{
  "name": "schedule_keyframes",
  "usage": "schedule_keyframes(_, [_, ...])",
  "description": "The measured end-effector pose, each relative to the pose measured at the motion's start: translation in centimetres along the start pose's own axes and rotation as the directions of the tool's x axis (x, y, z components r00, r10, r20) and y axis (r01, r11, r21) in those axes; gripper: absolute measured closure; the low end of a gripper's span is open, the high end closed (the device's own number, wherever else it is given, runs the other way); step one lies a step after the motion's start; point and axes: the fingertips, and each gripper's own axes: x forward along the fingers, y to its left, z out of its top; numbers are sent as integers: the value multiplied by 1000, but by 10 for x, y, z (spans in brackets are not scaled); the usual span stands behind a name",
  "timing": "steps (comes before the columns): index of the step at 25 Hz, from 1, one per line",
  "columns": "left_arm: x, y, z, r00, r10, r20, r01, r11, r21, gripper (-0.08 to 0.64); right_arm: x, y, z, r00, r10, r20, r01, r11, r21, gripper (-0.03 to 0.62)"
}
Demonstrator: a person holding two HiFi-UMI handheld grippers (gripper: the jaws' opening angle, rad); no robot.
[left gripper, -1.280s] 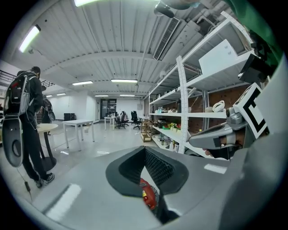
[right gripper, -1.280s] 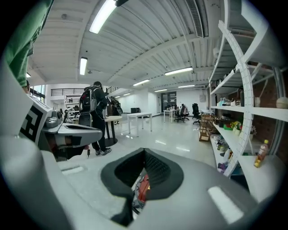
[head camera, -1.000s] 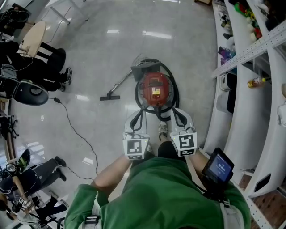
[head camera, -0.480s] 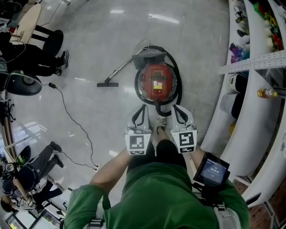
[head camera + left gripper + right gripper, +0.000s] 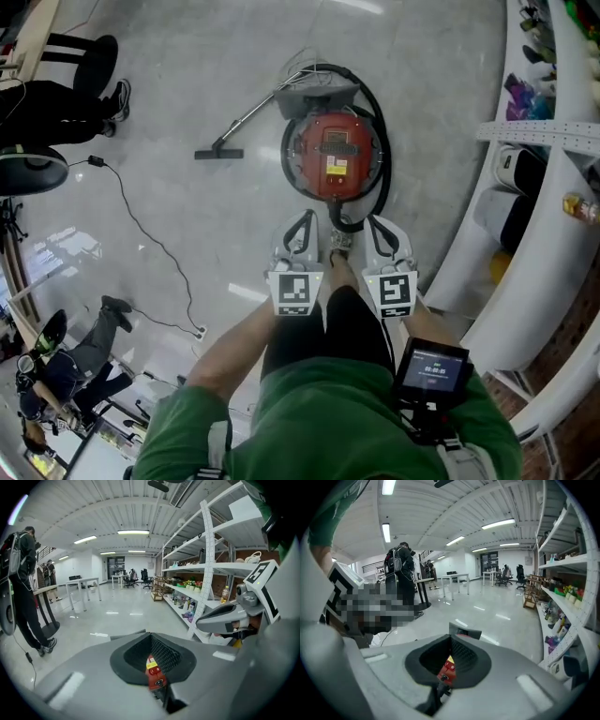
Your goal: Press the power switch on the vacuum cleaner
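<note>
Standing on the glossy grey floor [image 5: 187, 84], the round red vacuum [image 5: 336, 157], ringed by its black hose [image 5: 382, 178], sits just ahead of both grippers. Left gripper [image 5: 306, 216] and right gripper [image 5: 378, 221] keep their smooth grey, dark-padded jaws closed, empty.

left grey two-jaw gripper [image 5: 305, 220]: jaws together, empty | right grey two-jaw gripper [image 5: 375, 223]: jaws together, empty | both parallel, pointing forward

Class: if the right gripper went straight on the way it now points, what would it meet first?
Most likely the round red vacuum cleaner, seen just beyond the right gripper; depth is unclear.
</note>
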Motion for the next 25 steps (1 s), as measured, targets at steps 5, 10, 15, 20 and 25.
schedule_keyframes(5, [37, 2, -37, 999, -14, -46, 14, 1000, 4, 553, 31, -2, -29, 999, 28, -25, -29, 1000, -5, 591])
schedule_keyframes(10, [71, -1, -78, 994, -31, -102, 33, 999, 13, 553, 60, -10, -64, 997, 47, -60, -48, 999, -6, 591])
schedule_keyframes(15, [99, -3, -119, 985, -52, -163, 56, 998, 24, 552, 84, -15, -95, 994, 62, -91, -63, 998, -8, 591])
schedule_keyframes(20, [119, -5, -151, 972, -62, -226, 68, 998, 18, 552, 102, -20, -118, 990, 77, -118, -78, 997, -11, 591])
schedule_keyframes(25, [142, -9, -177, 962, -75, -263, 81, 997, 12, 552, 113, -26, -135, 988, 90, -129, -94, 995, -20, 591])
